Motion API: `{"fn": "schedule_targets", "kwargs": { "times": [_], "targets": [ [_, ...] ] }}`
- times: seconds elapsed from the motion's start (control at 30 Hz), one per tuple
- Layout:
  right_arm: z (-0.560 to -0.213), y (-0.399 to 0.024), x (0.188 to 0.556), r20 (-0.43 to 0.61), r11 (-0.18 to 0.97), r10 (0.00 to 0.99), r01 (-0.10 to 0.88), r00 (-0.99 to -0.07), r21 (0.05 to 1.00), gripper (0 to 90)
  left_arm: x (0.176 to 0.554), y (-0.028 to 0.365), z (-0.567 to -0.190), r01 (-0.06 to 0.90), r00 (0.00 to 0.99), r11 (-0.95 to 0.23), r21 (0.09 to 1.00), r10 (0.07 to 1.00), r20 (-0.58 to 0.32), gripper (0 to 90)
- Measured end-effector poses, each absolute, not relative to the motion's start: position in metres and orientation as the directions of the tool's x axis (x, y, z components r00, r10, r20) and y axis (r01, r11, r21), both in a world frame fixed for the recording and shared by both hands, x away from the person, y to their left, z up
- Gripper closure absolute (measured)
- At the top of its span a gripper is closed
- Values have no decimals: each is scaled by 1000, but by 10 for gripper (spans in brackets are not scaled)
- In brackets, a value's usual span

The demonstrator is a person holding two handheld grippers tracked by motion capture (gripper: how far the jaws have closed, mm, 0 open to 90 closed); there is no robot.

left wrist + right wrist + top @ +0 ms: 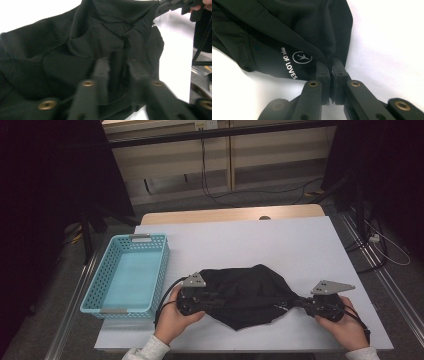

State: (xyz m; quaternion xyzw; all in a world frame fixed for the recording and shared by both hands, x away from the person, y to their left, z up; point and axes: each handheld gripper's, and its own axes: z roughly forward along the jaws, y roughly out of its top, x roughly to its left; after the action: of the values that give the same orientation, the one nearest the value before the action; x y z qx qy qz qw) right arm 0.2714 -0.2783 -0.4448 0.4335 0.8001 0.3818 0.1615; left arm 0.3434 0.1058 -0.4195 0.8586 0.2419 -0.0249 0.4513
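Observation:
A black garment (245, 292) lies crumpled near the front of the white table top (280, 240). My right gripper (299, 303) is shut on its right corner. In the right gripper view the jaws (331, 67) pinch a gathered fold of the cloth (287, 30), beside a white plane logo (302, 57) and lettering. My left gripper (212, 299) sits at the garment's left edge. In the left gripper view its jaws (117, 67) stand apart over the dark folds (50, 50), and no pad visibly presses on the cloth. The right gripper (165, 6) shows far off, holding the opposite end.
A light blue perforated basket (160, 265) stands at the table's left side, with nothing in it. Bare white surface stretches behind the garment. A wooden table edge (230, 214) runs along the back, with cables on the floor beyond.

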Motion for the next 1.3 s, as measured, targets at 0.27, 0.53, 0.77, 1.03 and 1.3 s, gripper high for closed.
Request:
{"fn": "schedule_targets", "kwargs": {
  "times": [0.27,0.53,0.77,1.03,1.3],
  "targets": [
    [-445,-278,272,78,330,816,573,-572,750,876,356,114,-398,430,868,-396,811,427,-252,435],
    [-446,-276,273,78,333,814,573,-575,749,875,377,107,-395,420,857,-373,827,463,-226,441],
    [-447,-277,272,83,331,812,573,-578,750,874,363,99,-417,371,902,-507,778,397,-171,407],
    [-446,-275,273,82,338,809,573,-583,746,875,360,108,-421,361,899,-517,776,415,-142,399],
    [-447,-277,274,87,334,809,576,-581,746,875,373,118,-410,391,871,-441,808,460,-171,429]
  ]
}}
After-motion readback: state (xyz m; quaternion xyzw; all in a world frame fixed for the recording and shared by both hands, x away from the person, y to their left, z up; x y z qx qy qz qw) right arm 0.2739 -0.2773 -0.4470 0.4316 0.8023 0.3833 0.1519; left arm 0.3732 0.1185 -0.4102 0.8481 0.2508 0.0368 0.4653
